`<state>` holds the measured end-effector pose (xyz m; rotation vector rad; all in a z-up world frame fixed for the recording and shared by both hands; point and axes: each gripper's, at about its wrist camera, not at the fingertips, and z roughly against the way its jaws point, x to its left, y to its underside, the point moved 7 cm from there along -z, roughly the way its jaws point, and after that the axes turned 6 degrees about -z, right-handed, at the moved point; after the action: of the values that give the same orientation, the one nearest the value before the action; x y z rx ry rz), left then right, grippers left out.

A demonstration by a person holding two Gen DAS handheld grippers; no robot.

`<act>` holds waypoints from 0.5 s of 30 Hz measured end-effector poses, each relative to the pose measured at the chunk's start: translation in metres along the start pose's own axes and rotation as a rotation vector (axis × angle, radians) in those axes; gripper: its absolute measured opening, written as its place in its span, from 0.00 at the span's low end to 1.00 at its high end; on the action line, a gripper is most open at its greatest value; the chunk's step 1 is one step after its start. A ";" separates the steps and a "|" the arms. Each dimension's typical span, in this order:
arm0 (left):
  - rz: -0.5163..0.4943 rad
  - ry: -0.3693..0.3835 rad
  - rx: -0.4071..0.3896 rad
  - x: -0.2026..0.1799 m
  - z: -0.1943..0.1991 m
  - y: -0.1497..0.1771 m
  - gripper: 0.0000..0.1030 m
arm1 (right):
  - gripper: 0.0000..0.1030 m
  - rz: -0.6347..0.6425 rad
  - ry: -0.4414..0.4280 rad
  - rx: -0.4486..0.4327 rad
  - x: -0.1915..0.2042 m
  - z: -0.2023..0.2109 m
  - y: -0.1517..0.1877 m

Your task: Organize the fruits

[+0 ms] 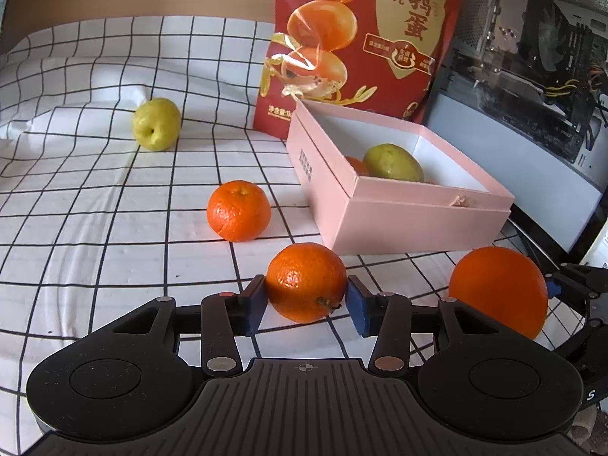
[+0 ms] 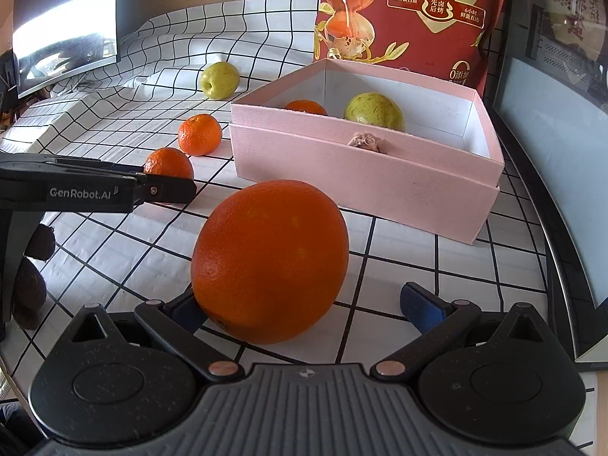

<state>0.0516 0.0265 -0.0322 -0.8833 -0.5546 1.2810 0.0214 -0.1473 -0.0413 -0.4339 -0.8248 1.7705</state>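
Left gripper [image 1: 306, 302] straddles small orange [image 1: 306, 283]; right gripper [image 2: 304, 306] straddles large orange [image 2: 270, 260].

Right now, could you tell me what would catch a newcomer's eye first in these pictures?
The big orange fills the foreground between the wide-open right tongs, touching only one pad. The left tongs bracket a smaller mandarin on the checked cloth. Behind stands an open pink box holding a green fruit, before a red snack bag.
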 end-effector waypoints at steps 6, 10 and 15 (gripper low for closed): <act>0.040 0.050 -0.065 0.004 0.015 0.000 0.48 | 1.00 0.000 0.000 0.000 0.000 0.000 0.000; 0.098 0.053 -0.123 0.024 0.038 0.004 0.48 | 1.00 0.001 0.000 0.001 0.001 0.000 0.001; 0.145 0.001 -0.183 0.056 0.069 0.014 0.48 | 0.99 -0.005 -0.007 0.014 0.001 0.003 0.001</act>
<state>0.0025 0.0983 -0.0103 -1.0920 -0.6237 1.3757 0.0190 -0.1473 -0.0397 -0.4164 -0.8174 1.7732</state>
